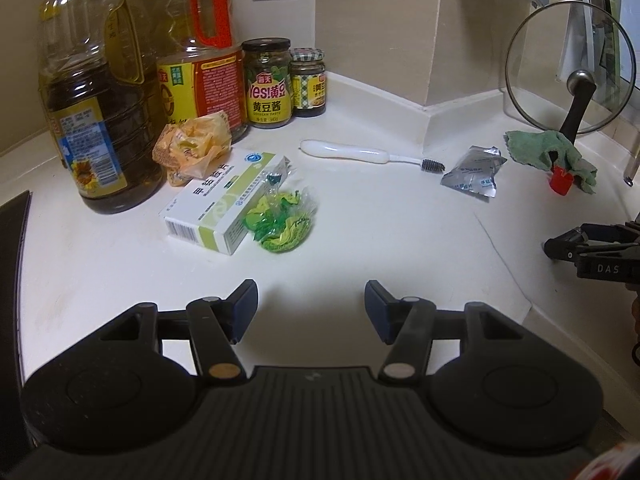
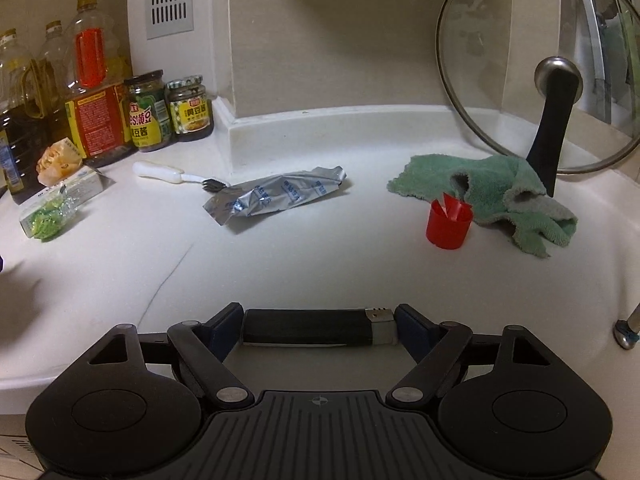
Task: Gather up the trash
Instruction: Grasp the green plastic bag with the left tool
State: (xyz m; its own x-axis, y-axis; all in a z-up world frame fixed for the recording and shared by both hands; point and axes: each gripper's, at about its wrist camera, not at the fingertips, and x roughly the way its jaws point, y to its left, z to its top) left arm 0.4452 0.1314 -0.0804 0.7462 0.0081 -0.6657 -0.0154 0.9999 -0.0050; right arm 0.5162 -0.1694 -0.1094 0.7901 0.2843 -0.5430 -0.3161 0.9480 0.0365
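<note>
Left wrist view: our left tool (image 1: 311, 308) hangs over the table (image 1: 360, 248) with its jaws wide apart and nothing between them. Ahead of it lie the trash pieces: a green wrapper (image 1: 282, 220) touching a box (image 1: 224, 200), a crumpled yellow wrapper (image 1: 194, 148) against the oil bottles (image 1: 92, 120), and a foil pouch (image 1: 472, 172) just past the brush (image 1: 360, 156). We judge the wrappers light, soft and crinkly, so pinching a raised fold should do; the box looks light but stiff, best taken across its narrow sides. The right tool (image 1: 560, 246) shows at the right edge, too little to read from here.

Right wrist view: our right tool (image 2: 319, 328) is closed on a black lighter (image 2: 312, 330), pads on its two ends, lengthwise between them. It seems light, rigid and smooth, so it could slip if the grip eases. The foil pouch (image 2: 276, 198) lies flat and thin ahead, near a red cap (image 2: 448, 226) and a green cloth (image 2: 500, 196); we would take the pouch at its lifted end.
</note>
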